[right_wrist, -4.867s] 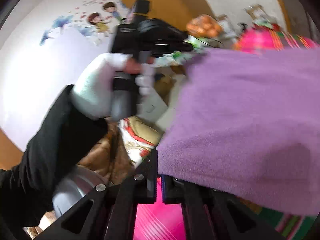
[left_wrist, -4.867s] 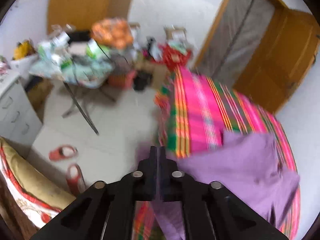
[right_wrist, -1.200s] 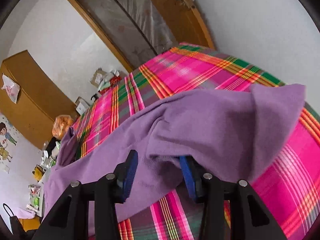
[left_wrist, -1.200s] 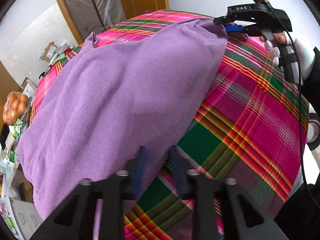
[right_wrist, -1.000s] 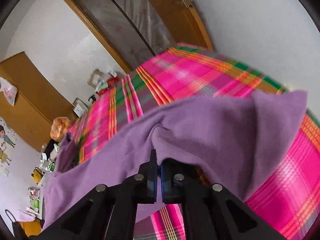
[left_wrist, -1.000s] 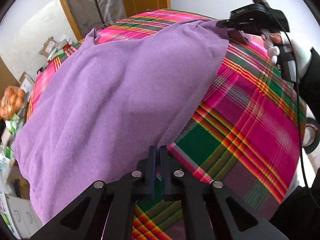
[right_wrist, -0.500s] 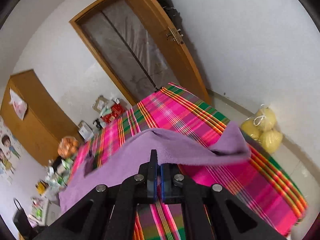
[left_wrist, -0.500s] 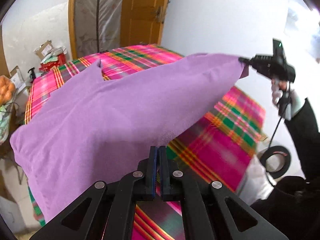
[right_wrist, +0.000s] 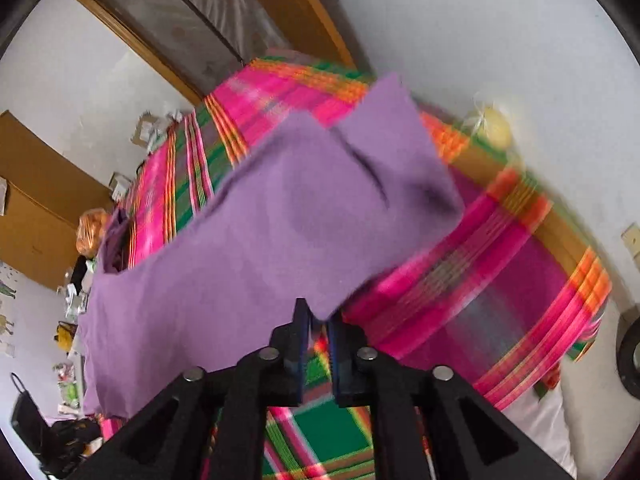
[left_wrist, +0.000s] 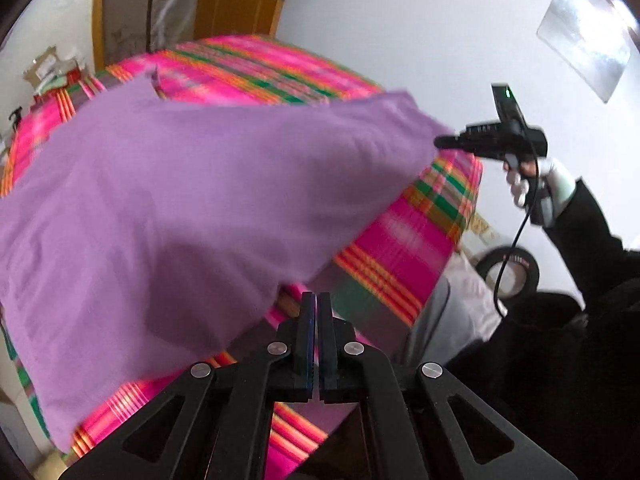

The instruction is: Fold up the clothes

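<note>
In the left wrist view, the left gripper [left_wrist: 317,308] sits at the near bottom edge with its two fingers pressed flat together, no gap between them; the purple cloth [left_wrist: 192,208] ends just to the left of the fingertips, and whether an edge of it is pinched there cannot be told. The cloth stretches away from that gripper to the left and far side, lifted and taut over the pink, green and orange plaid bedcover [left_wrist: 404,248], with one far corner drawn out to the right toward the right gripper [left_wrist: 440,143], held by a white-gloved hand [left_wrist: 544,184] on a black sleeve [left_wrist: 588,248]. A black cable hangs from that tool, and a dark roll of tape [left_wrist: 508,274] lies on the floor near the bed's right side. In the right wrist view, the right gripper's jaws are opening, a narrow gap showing between the blue-padded fingers; a corner of the purple cloth reaches down to the fingertips, and the pads do not seem to press on it. From there the cloth spreads up and to the left across the bedcover, blurred with motion. Farther off stand a wooden door frame [right_wrist: 132,36] covered in plastic sheeting, a wooden cabinet [right_wrist: 36,208] on the left, and a bag of yellow fruit [right_wrist: 494,128] by the white wall on the right.
</note>
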`<state>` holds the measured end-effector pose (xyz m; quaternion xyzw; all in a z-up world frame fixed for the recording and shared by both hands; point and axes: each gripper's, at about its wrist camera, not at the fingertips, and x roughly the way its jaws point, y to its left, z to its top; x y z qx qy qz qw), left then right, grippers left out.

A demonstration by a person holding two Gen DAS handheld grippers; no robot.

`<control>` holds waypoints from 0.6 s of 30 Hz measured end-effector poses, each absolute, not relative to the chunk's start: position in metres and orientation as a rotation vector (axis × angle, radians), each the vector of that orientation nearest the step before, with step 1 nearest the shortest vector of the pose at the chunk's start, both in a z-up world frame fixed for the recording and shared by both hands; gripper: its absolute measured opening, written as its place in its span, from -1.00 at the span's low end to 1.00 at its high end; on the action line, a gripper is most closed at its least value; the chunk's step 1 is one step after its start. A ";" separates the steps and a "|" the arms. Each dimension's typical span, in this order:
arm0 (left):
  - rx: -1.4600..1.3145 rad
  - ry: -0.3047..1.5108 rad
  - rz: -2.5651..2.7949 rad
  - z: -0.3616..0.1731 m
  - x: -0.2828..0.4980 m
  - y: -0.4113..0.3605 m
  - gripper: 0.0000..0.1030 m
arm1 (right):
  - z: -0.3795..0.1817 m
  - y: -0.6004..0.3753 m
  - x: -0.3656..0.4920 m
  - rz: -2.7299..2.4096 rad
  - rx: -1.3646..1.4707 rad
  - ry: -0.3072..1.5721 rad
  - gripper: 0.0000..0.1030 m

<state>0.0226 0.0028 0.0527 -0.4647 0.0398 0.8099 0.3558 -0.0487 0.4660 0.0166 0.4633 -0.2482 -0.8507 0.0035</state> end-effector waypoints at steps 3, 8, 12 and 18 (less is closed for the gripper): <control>-1.154 0.074 2.206 0.068 0.006 -0.008 -0.96 | 0.038 0.472 -0.050 -2.826 1.330 -0.646 -0.62; -1.177 0.008 2.351 0.071 -0.020 -0.027 -0.90 | 0.038 0.466 -0.077 -3.012 1.290 -0.254 -0.54; -1.207 -0.020 2.373 0.063 -0.024 -0.034 -0.77 | 0.019 0.462 -0.102 -2.995 1.342 -0.025 -0.53; -1.204 -0.011 2.393 0.059 -0.023 -0.037 -0.63 | -0.004 0.458 -0.131 -2.912 1.409 0.100 -0.45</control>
